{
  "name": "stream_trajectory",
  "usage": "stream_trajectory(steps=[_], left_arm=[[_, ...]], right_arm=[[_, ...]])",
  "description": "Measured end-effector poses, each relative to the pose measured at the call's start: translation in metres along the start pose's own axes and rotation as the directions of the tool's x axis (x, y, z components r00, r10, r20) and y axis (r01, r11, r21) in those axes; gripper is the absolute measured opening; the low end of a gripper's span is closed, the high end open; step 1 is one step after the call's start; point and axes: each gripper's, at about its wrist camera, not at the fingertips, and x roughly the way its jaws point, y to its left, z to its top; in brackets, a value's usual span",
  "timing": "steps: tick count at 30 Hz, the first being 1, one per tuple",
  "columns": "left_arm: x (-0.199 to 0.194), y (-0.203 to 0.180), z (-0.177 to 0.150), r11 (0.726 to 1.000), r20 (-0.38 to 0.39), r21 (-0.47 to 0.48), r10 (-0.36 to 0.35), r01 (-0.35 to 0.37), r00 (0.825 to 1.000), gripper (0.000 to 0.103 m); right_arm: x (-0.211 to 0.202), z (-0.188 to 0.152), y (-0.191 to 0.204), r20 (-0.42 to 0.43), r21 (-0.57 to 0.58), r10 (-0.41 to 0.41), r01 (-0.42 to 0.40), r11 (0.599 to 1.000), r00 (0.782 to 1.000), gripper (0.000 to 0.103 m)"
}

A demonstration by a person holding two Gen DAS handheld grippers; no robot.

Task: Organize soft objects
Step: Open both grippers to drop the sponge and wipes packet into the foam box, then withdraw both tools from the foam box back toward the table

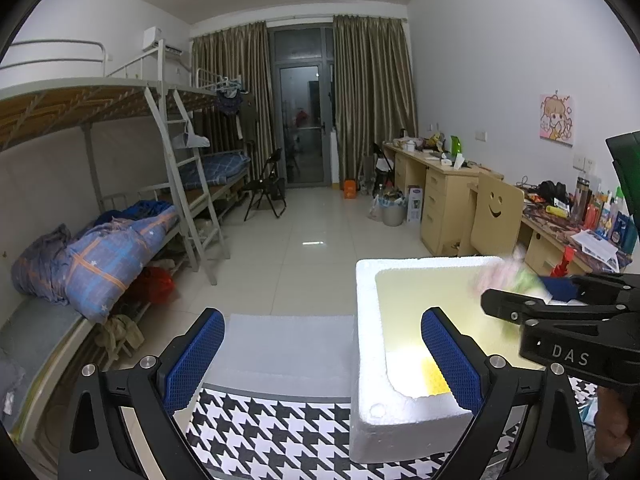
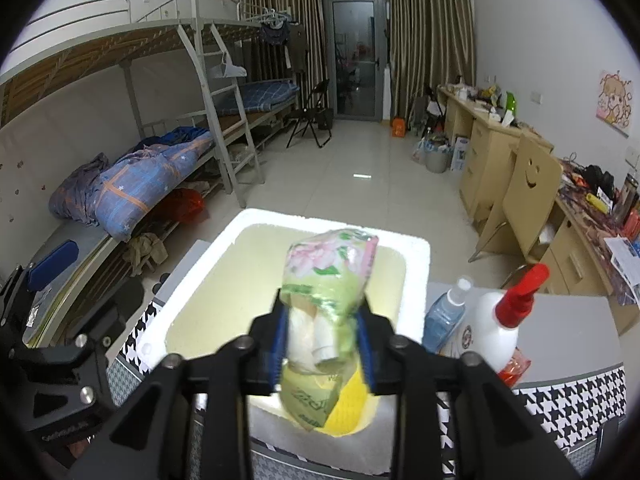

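Observation:
My right gripper (image 2: 322, 332) is shut on a soft green and pink flowered tissue pack (image 2: 330, 280) and holds it over the open white foam box (image 2: 416, 280). A yellow sponge-like thing (image 2: 348, 408) lies inside the box, near its front wall. In the left wrist view my left gripper (image 1: 324, 360) is open and empty, its blue pads straddling the box's left wall (image 1: 370, 320). The right gripper (image 1: 560, 312) shows at the right with the blurred tissue pack (image 1: 508, 276) over the box.
The box stands on a black-and-white houndstooth cloth (image 1: 272, 432). A blue spray bottle (image 2: 444, 316) and a white bottle with a red pump (image 2: 500, 320) stand right of the box. A foam lid (image 1: 288, 344) lies left of it. Bunk beds stand at left, desks at right.

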Motion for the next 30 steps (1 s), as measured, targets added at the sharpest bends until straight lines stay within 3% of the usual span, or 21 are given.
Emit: stream_trajectory(steps=[1,2,12,18,30], left_arm=[[0.001,-0.001,0.000,1.000,-0.002,0.001,0.000,0.000,1.000,0.099],[0.001,0.000,-0.001,1.000,-0.003,0.001,0.001,-0.001,1.000,0.099],[-0.003,0.000,-0.002,1.000,0.001,0.000,-0.008,0.008,1.000,0.099],[-0.016,-0.007,-0.001,1.000,0.010,0.004,-0.016,0.016,1.000,0.099],[-0.056,-0.021,-0.004,0.999,0.052,0.023,-0.039,0.038,0.998,0.099]], right_arm=[[-0.001,0.000,0.000,0.008,0.002,-0.008,0.008,1.000,1.000,0.065],[-0.003,0.001,-0.002,0.017,0.005,-0.016,0.015,1.000,1.000,0.067],[-0.022,-0.002,0.001,0.050,-0.017,-0.030,0.031,0.999,0.998,0.071],[-0.042,-0.005,-0.001,0.090,0.002,-0.048,0.048,0.999,0.995,0.085],[-0.085,-0.022,-0.004,0.148,-0.005,-0.073,0.075,0.997,0.986,0.090]])
